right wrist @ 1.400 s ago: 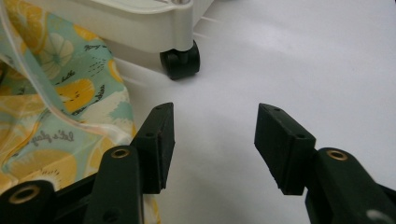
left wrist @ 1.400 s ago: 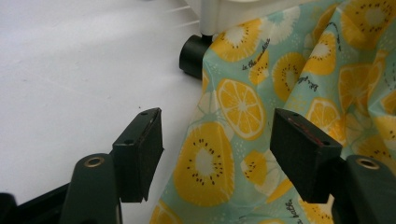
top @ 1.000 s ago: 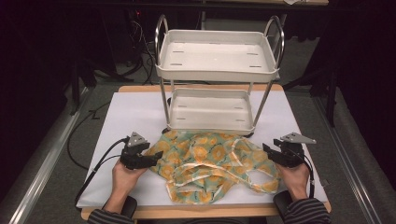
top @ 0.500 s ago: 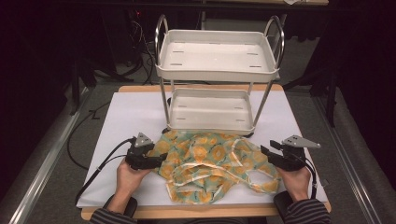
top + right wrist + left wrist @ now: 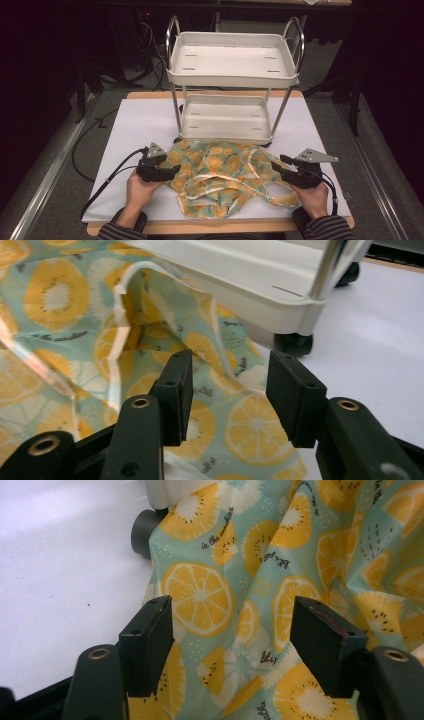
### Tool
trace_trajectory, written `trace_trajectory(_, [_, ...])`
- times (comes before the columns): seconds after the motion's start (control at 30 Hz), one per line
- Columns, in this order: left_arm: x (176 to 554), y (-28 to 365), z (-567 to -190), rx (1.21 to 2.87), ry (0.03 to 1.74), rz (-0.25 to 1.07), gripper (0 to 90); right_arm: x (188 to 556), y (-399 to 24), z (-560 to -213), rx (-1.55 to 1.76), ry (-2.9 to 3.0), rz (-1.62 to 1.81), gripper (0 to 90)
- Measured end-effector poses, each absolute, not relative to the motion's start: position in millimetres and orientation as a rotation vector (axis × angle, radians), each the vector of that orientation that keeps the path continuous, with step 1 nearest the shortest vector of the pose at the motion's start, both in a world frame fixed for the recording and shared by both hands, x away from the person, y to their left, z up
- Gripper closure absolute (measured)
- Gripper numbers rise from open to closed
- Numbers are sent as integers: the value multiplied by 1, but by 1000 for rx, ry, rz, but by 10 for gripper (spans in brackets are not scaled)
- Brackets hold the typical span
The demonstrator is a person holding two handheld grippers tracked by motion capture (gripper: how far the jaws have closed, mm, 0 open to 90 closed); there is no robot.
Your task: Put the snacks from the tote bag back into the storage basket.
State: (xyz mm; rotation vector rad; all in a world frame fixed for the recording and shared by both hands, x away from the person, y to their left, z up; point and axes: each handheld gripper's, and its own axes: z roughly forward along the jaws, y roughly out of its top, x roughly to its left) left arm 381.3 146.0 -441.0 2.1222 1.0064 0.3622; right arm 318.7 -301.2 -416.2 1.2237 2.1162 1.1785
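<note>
The cloth (image 5: 227,177) is spread crumpled on the white table (image 5: 135,125), its far edge against the cart (image 5: 227,117). Its left edge lies between the open jaws of the left gripper (image 5: 172,172), ungripped. The right gripper (image 5: 281,167) is set over its right edge, jaws just narrowed yet apart, pads not pressing.

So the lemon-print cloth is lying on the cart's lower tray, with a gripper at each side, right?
Not quite. The high view shows the lemon-print cloth lying on the white table in front of the cart, not on its lower tray. A gripper does sit at each side: left gripper, right gripper.
</note>
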Motion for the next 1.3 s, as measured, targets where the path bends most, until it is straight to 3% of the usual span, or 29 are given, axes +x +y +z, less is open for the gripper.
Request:
trace_trajectory(1.03, [379, 144, -440, 2097, 998, 367, 335, 316, -261, -428, 1040, 2398, 1207, 537])
trace_trajectory(1.3, [377, 144, -439, 2096, 1012, 353, 278, 321, -259, -432, 1030, 2475, 1207, 665])
